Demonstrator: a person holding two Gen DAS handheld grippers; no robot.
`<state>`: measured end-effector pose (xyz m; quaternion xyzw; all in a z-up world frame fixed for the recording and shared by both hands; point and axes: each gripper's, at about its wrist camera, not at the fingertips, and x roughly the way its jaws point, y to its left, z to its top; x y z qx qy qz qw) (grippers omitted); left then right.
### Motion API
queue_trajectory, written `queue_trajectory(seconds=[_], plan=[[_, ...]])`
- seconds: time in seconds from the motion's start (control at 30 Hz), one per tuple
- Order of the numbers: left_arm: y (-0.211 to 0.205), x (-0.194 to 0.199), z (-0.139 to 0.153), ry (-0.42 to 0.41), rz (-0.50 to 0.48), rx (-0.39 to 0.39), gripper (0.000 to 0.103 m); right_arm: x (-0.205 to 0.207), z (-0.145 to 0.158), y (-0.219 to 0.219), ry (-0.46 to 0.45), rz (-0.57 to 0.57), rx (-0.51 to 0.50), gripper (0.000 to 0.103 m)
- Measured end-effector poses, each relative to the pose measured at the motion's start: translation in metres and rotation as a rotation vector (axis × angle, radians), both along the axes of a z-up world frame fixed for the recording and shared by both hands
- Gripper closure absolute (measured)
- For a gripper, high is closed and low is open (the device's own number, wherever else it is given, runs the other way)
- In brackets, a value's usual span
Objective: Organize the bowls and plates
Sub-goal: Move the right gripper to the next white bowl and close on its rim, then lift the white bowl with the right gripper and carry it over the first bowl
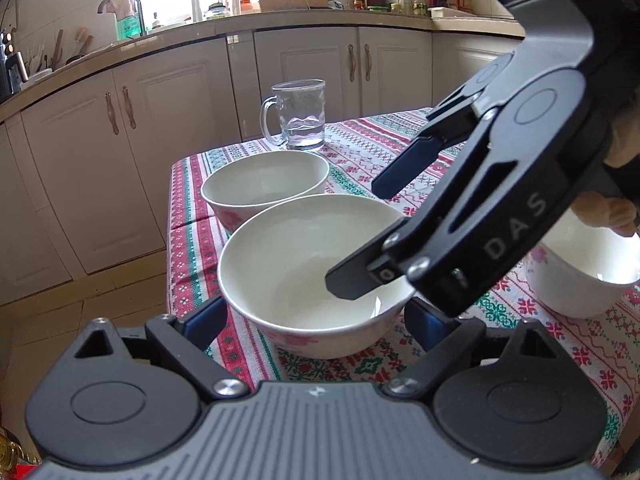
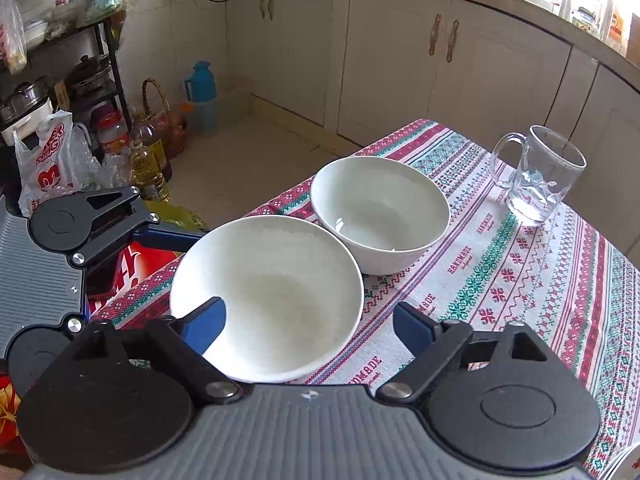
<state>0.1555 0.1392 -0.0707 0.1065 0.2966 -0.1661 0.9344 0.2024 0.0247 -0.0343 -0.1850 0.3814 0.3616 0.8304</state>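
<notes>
Three white bowls stand on the patterned tablecloth. The near bowl sits between the fingers of my left gripper; its pads stand close beside the bowl's walls, open. From the upper right my right gripper reaches over the same bowl, open. One of its fingers is inside the bowl and the other is outside the rim. A second bowl sits just behind. The third bowl is at the right, half hidden by the right gripper.
A glass mug with a little water stands at the table's far side. A hand shows above the third bowl. Oil bottles and bags crowd the floor off the table's left edge. Cabinets run behind.
</notes>
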Motion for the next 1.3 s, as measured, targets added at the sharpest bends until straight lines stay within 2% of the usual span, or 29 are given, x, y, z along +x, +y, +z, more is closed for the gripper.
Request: queue_trajectory(seconds=[0.3,0.87,1.3], plan=[[0.0,0.0,0.0,-0.004,-0.013,-0.006,0.011,0.007,-0.005,0.003,0.039,0.01,0.005,0.03],[-0.004,-0.003,0.008,-0.001,-0.015,0.01,0.012,0.001,-0.001,0.002,0.034,0.029,0.012,0.03],[-0.023,-0.026,0.031,-0.017,-0.04,0.027,0.012,-0.021,0.024,-0.02,0.025,0.04,0.04,0.03]])
